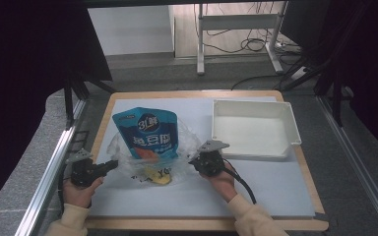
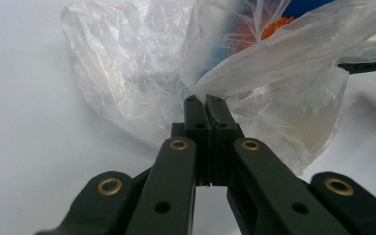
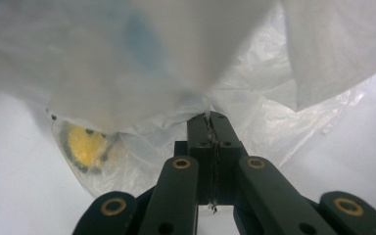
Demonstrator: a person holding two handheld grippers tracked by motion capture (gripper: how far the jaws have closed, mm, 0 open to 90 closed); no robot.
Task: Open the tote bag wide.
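plastic bag (image 1: 150,157) pinched between both hand-held grippers.

Passage between the two hand-held grippers is being blocked by the clear plastic bag (image 1: 150,160), whose film is being pinched at its left edge by the left hand-held gripper (image 1: 112,165) and at its right edge by the right hand-held gripper (image 1: 193,160). More of the middle is being taken up by the blue pouch (image 1: 147,133) lying on the bag. The far right of the desk (image 1: 197,199) is being occupied by the white tray (image 1: 255,129). Free room is being left along the near strip of the desk and at its far left corner.
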